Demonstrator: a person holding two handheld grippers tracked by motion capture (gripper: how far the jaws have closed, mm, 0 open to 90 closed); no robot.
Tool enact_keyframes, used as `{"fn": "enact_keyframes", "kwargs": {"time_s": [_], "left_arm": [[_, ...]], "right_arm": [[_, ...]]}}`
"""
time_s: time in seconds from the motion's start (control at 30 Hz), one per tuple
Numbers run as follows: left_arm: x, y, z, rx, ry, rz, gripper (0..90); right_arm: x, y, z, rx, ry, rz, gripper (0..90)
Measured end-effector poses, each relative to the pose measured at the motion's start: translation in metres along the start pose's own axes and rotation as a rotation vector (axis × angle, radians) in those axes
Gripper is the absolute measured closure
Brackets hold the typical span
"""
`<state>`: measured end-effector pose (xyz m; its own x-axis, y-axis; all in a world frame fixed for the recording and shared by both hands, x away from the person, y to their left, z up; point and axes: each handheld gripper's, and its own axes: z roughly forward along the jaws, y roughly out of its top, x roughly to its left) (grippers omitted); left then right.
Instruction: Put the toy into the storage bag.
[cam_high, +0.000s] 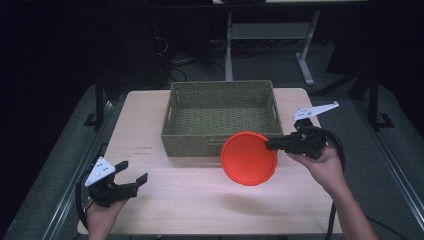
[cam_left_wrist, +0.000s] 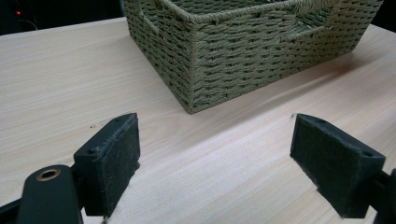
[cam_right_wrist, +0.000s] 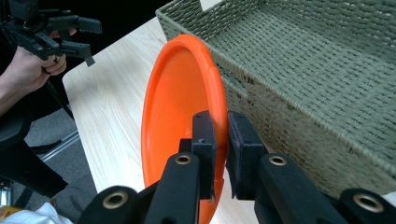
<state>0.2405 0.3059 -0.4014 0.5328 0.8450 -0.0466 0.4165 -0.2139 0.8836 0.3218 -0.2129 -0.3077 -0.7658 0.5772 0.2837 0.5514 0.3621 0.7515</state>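
An orange plate (cam_high: 248, 158) hangs tilted above the table, just in front of the woven basket's near right corner. My right gripper (cam_high: 271, 145) is shut on the plate's right rim; in the right gripper view the two jaws pinch the plate (cam_right_wrist: 180, 107) edge from both sides. The olive woven basket (cam_high: 220, 116) stands at the back middle of the table with nothing inside it. My left gripper (cam_high: 134, 172) rests at the table's front left, open with nothing between its pads (cam_left_wrist: 116, 158). The basket's corner (cam_left_wrist: 219, 60) lies ahead of it.
The light wooden table (cam_high: 190, 200) has free room in front of the basket. The other hand with its gripper (cam_right_wrist: 51, 32) appears far off in the right gripper view. Dark floor, cables and a desk frame (cam_high: 270, 35) lie behind the table.
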Motion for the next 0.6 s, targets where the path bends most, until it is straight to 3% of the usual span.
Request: {"fn": "enact_keyframes", "kwargs": {"time_s": [0.6], "left_arm": [[0.0, 0.0, 0.0, -0.008, 0.003, -0.004, 15.4]], "right_arm": [[0.004, 0.03, -0.007, 0.004, -0.023, -0.03, 82.1]]}}
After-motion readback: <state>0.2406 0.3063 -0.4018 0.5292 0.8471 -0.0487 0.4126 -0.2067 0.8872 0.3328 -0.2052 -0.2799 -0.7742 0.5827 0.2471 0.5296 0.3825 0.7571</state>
